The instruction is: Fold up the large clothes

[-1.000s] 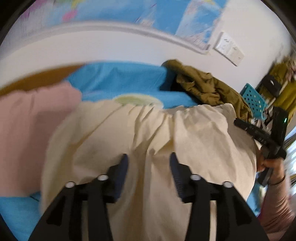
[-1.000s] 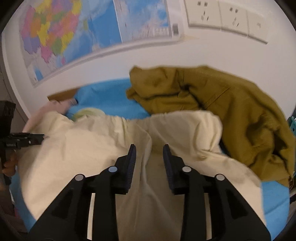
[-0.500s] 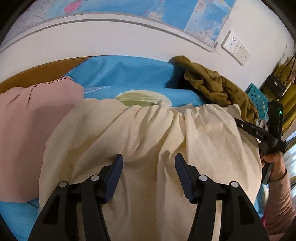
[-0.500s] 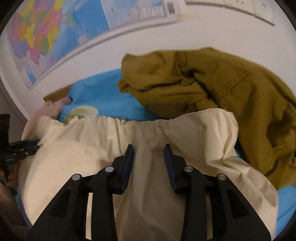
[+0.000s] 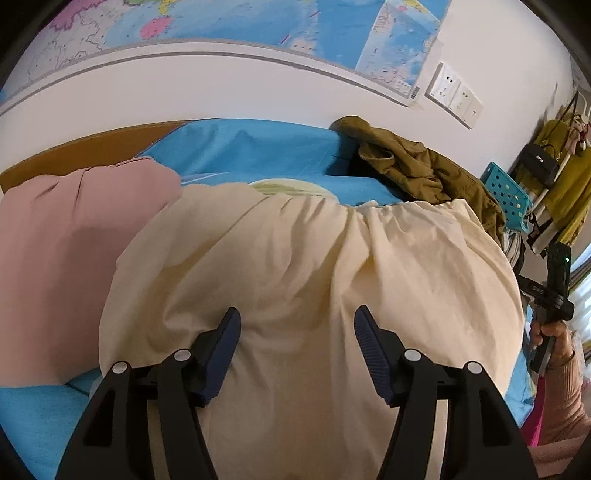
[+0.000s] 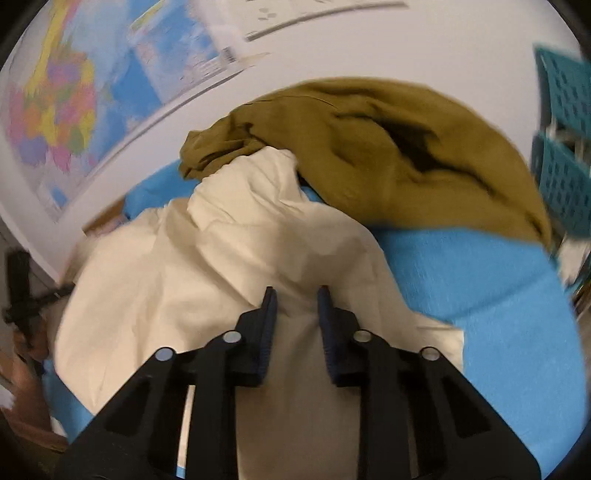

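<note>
We hold the left gripper (image 5: 297, 325) above the cream garment (image 5: 314, 280), its jaws wide apart and just opened further than a second ago, with cloth beneath but no pad pressing on it. The right gripper (image 6: 295, 295) has narrowed its jaws within the last half second; a fold of the cream garment (image 6: 221, 266) stands between them, and we cannot tell whether the pads pinch it. Compared with the earlier right wrist view, the garment's far corner now rises in a peak toward the olive jacket (image 6: 388, 147). The garment lies spread across the middle of the blue bed (image 6: 498, 295), the jacket heaped at the bed's far edge against the wall. A pink cloth (image 5: 66, 251) lies at the left edge. The wall map (image 5: 258, 22) carries print too small to read. Bare sheet remains along the bed's right edge.
</note>
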A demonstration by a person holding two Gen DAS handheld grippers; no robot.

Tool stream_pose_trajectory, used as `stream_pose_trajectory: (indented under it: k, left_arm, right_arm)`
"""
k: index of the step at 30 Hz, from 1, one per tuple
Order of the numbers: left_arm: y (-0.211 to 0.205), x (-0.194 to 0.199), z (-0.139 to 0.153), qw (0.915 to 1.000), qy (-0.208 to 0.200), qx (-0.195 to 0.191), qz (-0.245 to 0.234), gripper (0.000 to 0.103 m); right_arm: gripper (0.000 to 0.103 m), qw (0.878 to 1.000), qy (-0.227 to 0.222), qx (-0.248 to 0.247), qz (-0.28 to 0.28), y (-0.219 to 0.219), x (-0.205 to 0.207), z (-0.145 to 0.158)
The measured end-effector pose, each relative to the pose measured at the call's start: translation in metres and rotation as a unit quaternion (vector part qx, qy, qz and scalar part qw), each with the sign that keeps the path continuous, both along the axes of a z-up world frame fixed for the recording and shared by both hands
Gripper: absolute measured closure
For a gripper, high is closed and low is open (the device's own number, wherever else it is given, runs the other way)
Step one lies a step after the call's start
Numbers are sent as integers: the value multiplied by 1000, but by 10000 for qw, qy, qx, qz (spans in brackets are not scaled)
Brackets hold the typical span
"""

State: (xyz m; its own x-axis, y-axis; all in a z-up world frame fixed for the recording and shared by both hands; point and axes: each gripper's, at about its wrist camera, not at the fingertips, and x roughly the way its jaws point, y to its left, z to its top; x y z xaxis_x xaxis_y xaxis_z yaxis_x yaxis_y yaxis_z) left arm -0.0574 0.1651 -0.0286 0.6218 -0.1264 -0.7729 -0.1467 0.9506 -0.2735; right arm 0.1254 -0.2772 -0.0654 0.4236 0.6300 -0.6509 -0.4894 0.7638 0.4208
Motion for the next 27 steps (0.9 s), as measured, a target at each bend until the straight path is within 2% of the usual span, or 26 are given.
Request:
stream_pose_trajectory:
  k: [3,7,9,12,13,14,17,21,23,25,27]
  left_arm:
    - [-2,-5,5,10000,-66,16,28,42]
    - [-5,-34,20,9991,-404,79,-25,37]
    - [-3,-51,26,9985,-537,62,7,37]
    - [3,-76,32,9975,-689,60,168,36]
    - [7,-87,35,9968,-761,36,248,36]
    - [10,-95,37,9963,-814,6,289,36]
    - [21,-120,38,9946,-883,-59,534,33]
    - [31,-141,25,9946,-665,-128,783,34]
    - [34,-147,15,9947,-552,-196,843,41]
    - [35,-148,8,9949,-463,-214,868,66]
    - [37,-148,2,9946,-416,-282,912,79]
  right_arm:
    - [66,9995,-272,121,-116,-11,-17,18]
    - [64,9984,-403,400,-30,-32,-36,28]
    - [68,9995,-297,33,-135,-36,-37,15]
    - [84,9993,-12,106,-352,-42,-30,-5]
    - [85,9992,-45,78,-399,-41,-31,-5]
    - [83,9990,-110,-11,-438,-37,-34,-2]
    - [64,9978,-377,-175,-523,-27,-44,11]
    - [59,9958,-857,-10,-312,-20,-66,38]
    - [55,9941,-1085,72,-48,-10,-80,51]
    - [54,9917,-1238,141,326,5,-93,60]
    - [53,9883,-1322,155,740,24,-105,63]
